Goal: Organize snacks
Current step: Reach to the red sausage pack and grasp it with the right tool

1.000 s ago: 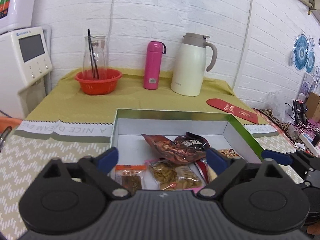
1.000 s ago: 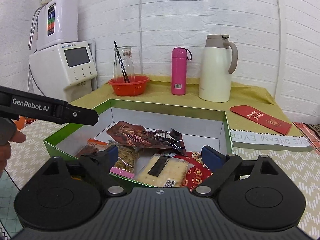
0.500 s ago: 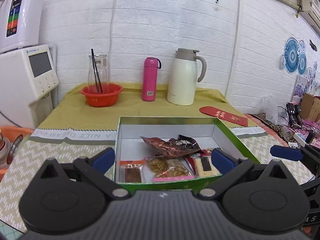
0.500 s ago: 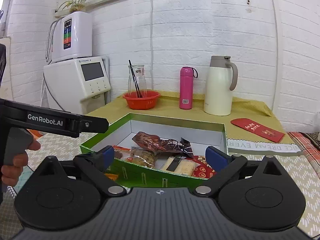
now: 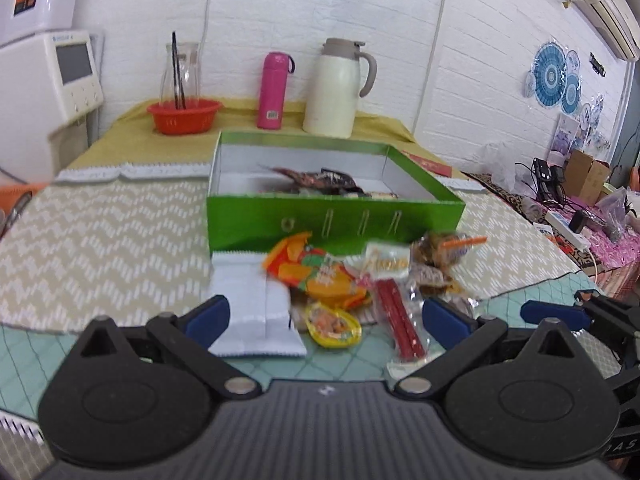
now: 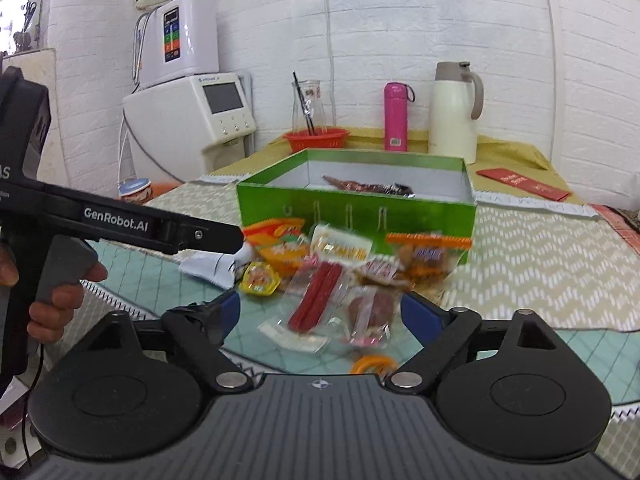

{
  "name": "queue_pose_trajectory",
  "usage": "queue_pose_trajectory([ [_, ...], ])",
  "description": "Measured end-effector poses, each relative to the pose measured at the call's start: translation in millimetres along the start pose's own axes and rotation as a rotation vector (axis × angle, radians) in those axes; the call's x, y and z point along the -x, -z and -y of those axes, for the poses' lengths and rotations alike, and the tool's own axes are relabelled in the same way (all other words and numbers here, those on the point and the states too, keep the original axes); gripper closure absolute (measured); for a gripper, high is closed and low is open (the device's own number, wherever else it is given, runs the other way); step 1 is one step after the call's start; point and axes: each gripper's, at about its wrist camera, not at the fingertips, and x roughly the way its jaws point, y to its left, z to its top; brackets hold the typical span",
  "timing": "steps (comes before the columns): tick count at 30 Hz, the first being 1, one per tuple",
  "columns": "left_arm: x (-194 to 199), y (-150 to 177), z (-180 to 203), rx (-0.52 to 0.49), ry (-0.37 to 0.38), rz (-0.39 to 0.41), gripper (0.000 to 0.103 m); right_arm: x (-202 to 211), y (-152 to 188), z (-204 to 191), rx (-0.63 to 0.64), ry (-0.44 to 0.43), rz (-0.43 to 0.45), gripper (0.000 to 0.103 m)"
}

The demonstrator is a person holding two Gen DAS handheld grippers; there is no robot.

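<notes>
Both grippers have pulled back from over the green box (image 5: 332, 216) toward the near table edge, and a loose pile of snacks (image 5: 344, 280) now comes into view just in front of the box. The left gripper (image 5: 324, 316) and right gripper (image 6: 320, 312) are spread wide and empty. Several packets already lie inside the box, so the near pile is probably the remaining work.

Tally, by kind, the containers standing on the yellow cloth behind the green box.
Red basket: 1
Glass carafe: 1
Pink flask: 1
White thermos jug: 1
Total: 4
</notes>
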Motion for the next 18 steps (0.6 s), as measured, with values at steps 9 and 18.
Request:
queue_pose_trajectory([
  [9,9,24,-28,0.114,0.043,-0.040,0.001,-24,13,-20,-0.022,-0.052,-0.054,0.030],
  [18,7,19,-27,0.099,0.076,-0.042,0.001,-63,8,-23,-0.022,0.073,-0.046,0.019],
])
